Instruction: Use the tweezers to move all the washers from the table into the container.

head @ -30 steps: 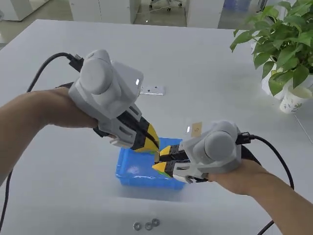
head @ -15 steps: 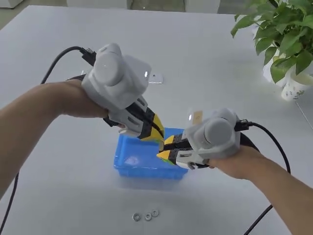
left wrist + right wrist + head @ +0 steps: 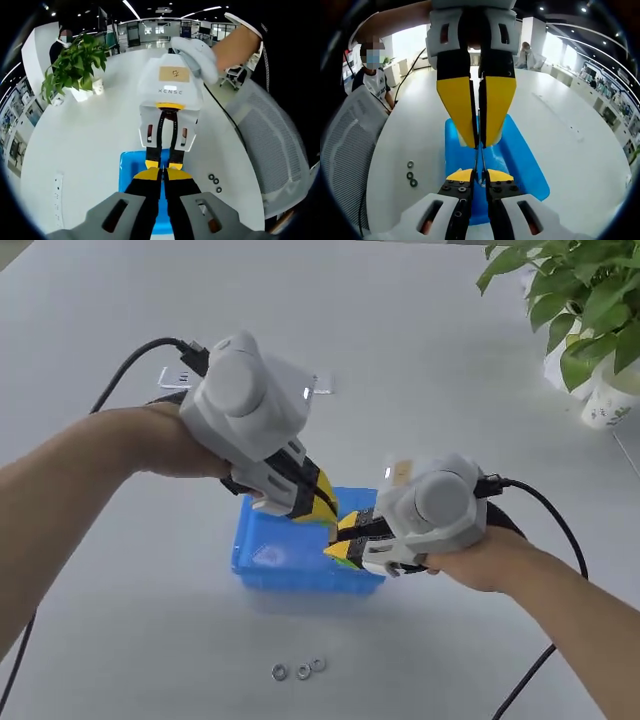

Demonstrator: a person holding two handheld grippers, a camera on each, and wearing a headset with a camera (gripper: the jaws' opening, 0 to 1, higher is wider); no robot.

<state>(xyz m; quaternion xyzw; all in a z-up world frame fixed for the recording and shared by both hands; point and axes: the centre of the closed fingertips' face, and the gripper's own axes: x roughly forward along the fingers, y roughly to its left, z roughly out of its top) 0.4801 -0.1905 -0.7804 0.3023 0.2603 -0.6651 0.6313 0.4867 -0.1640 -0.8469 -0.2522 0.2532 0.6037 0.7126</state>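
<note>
Over the blue container my two grippers meet tip to tip. The left gripper reaches in from the upper left and the right gripper from the right. In the right gripper view a thin metal pair of tweezers runs from the right gripper, which is shut on it, up between the left gripper's yellow jaws, which are shut too. Three small washers lie in a row on the table in front of the container, also visible as washers and washers. The left gripper faces the right one.
A potted plant in a white cup stands at the far right. A white flat strip lies beyond the left gripper. Cables trail from both grippers. A person and a mesh chair are beside the table.
The head camera has tilted, shifting the picture. Both grippers stay tip to tip over the container, and the washers have not moved.
</note>
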